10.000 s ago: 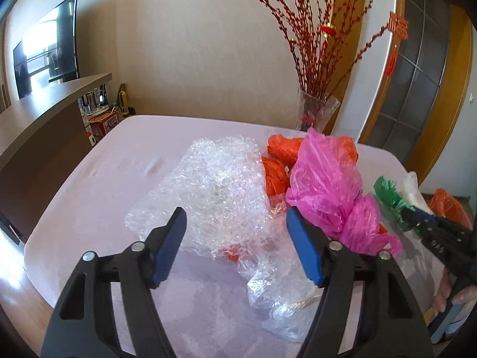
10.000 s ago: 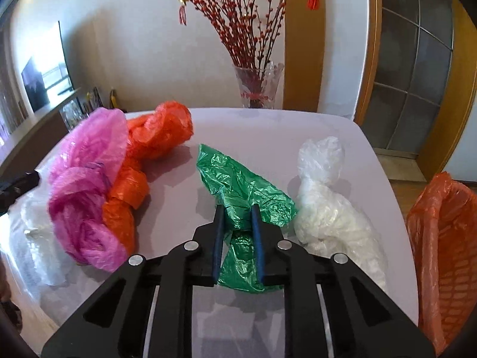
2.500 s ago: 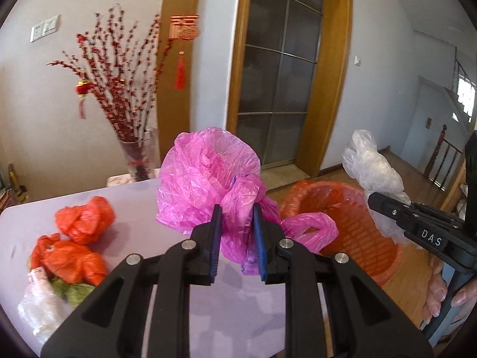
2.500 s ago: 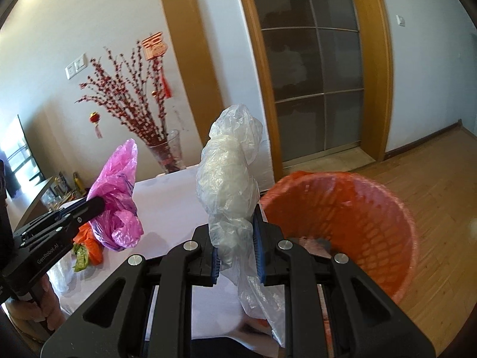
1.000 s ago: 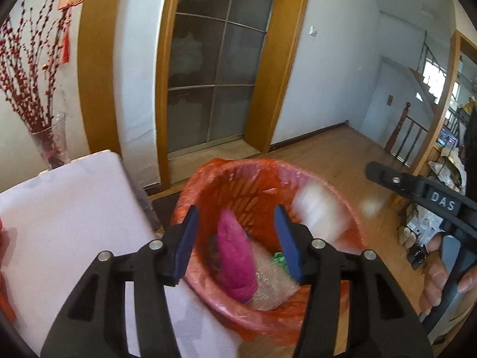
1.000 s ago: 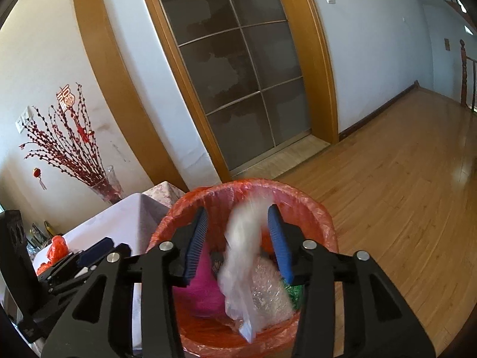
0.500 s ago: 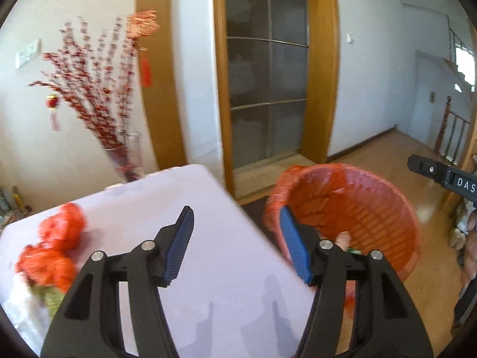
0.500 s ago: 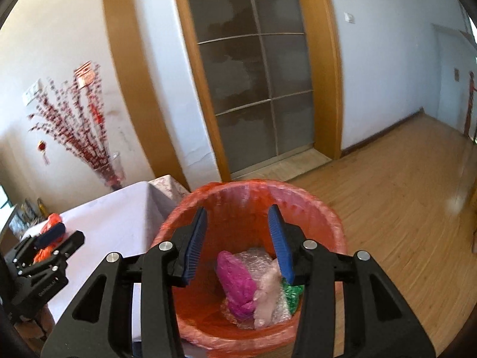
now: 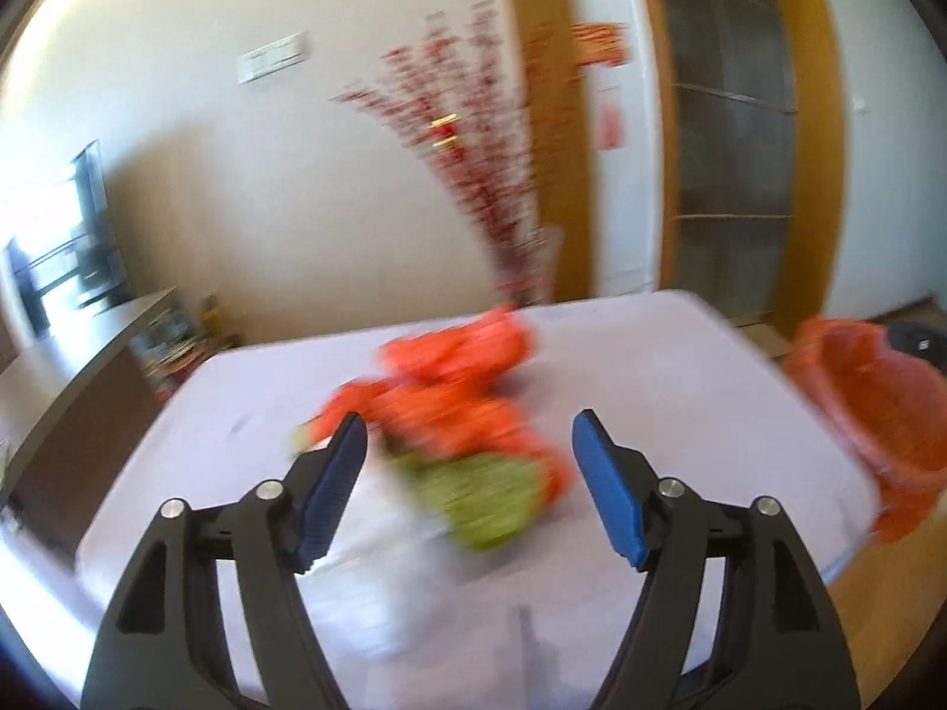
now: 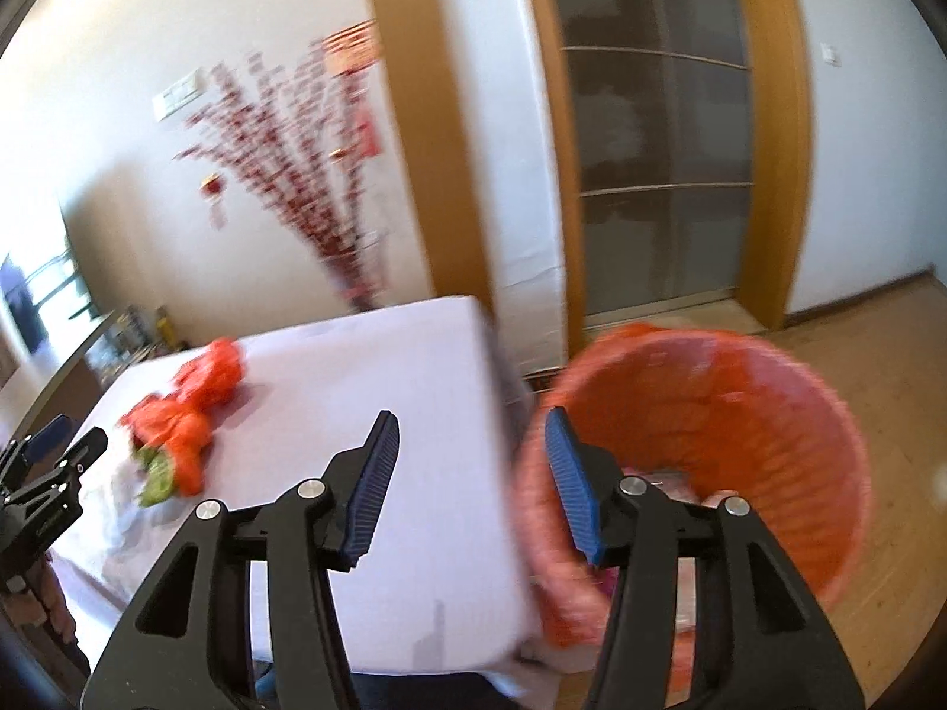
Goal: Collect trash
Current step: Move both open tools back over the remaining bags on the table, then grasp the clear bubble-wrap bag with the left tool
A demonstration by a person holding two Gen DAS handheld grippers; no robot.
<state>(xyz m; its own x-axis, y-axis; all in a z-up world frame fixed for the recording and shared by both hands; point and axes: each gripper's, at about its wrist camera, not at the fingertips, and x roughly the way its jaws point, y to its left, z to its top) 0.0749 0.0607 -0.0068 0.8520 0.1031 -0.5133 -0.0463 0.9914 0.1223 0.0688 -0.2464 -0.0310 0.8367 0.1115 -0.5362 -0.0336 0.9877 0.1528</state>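
Both views are motion-blurred. My left gripper [image 9: 473, 467] is open and empty above the white table [image 9: 680, 390]. It faces a heap of orange plastic bags [image 9: 450, 384] with a green bag [image 9: 485, 494] and a clear bag [image 9: 408, 568] in front. My right gripper [image 10: 467, 467] is open and empty, over the table's right edge beside the orange basket bin [image 10: 763, 432]. The orange bags [image 10: 189, 408] and the left gripper [image 10: 41, 473] show at the left of the right wrist view. The bin [image 9: 870, 408] stands right of the table.
A glass vase of red blossom branches [image 9: 521, 260] stands at the table's far edge. A dark counter [image 9: 71, 390] runs along the left. A wood-framed glass door [image 10: 657, 177] and wooden floor [image 10: 888, 355] lie behind the bin.
Both grippers let their bags go into the bin and opened. In the last half second the left has swung left to the table's bags; the right has swung left from the bin toward the table edge.
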